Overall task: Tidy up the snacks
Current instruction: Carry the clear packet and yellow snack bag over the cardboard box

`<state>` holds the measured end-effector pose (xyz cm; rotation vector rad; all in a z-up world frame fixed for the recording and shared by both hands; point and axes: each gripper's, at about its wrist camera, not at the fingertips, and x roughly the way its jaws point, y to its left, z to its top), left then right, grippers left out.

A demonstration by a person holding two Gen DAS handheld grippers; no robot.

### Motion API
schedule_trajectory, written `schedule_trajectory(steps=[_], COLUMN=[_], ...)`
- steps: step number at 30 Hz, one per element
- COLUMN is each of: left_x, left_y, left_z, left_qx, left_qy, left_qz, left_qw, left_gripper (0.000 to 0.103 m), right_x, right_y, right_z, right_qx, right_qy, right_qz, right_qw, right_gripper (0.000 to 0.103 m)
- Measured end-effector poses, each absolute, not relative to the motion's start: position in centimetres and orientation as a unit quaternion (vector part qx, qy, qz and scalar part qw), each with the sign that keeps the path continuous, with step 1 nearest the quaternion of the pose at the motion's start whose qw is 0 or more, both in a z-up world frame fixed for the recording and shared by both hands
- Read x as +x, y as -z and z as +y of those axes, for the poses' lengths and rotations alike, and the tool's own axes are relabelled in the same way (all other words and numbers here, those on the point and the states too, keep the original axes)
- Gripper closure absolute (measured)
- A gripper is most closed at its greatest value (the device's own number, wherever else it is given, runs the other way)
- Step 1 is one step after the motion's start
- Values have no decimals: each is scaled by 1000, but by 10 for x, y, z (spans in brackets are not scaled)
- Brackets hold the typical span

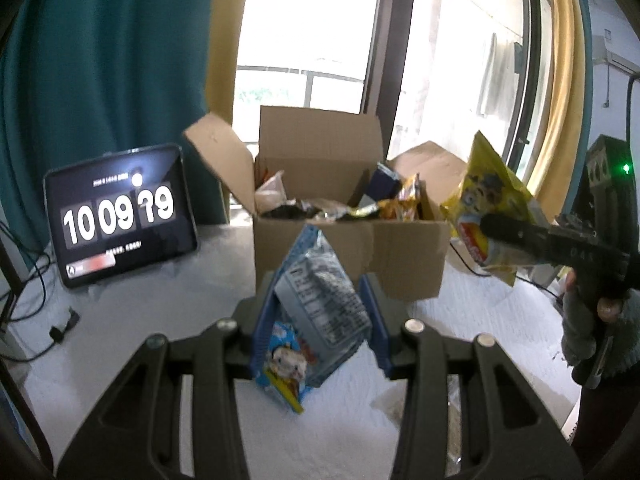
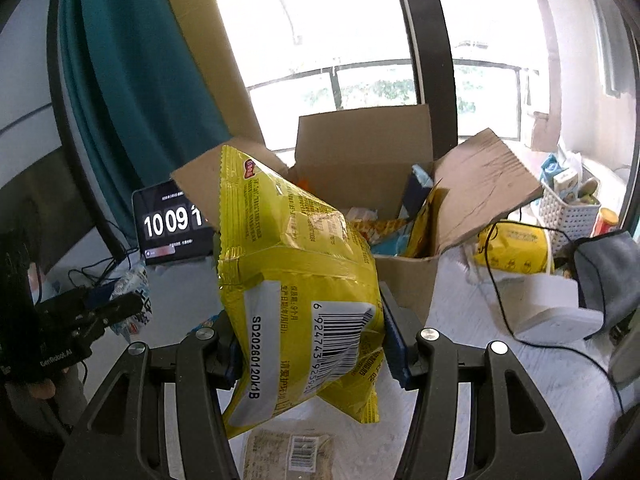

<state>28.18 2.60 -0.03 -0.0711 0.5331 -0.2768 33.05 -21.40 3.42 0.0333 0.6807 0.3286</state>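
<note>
Nearest the left wrist camera, the left gripper [image 1: 320,320] is clamped on a small blue snack packet with a cartoon figure and a printed label [image 1: 316,312]; its blue pads press both sides and the packet hangs clear of the white table surface [image 1: 132,320]. Directly beyond stands an open brown cardboard box [image 1: 360,252], flaps raised, holding several mixed snack wrappers [image 1: 360,206].

Right gripper [image 2: 310,348] is closed on a large yellow foil snack bag with a barcode [image 2: 296,280], held off the table in front of the same box [image 2: 404,280]. In the left view this bag [image 1: 490,212] sits to the right of the box, beside a gloved hand [image 1: 592,320] on the gripper handle.

A black tablet showing a flip clock [image 1: 120,216] leans left of the box. A flat beige packet with a barcode [image 2: 290,454] lies on the table under the right gripper. A white perforated basket of items [image 2: 568,216] stands at far right, well apart from the box.
</note>
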Motion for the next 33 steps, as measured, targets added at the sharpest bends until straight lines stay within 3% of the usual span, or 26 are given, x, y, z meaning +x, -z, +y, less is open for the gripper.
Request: schedule_trajectory(steps=[22, 33], left_x=[353, 403], left_y=[-62, -66], left_z=[17, -2], left_qx=[-14, -4], left_qy=[124, 127], left_qz=[178, 173], left_qw=[976, 977], left_gripper=[60, 60], right_x=[386, 439], right_y=[-60, -68], right_z=[-218, -223], right_qx=[1, 10], right_qy=[-168, -165], right_qz=[287, 255], right_qw=[943, 953], right_gripper=[45, 45])
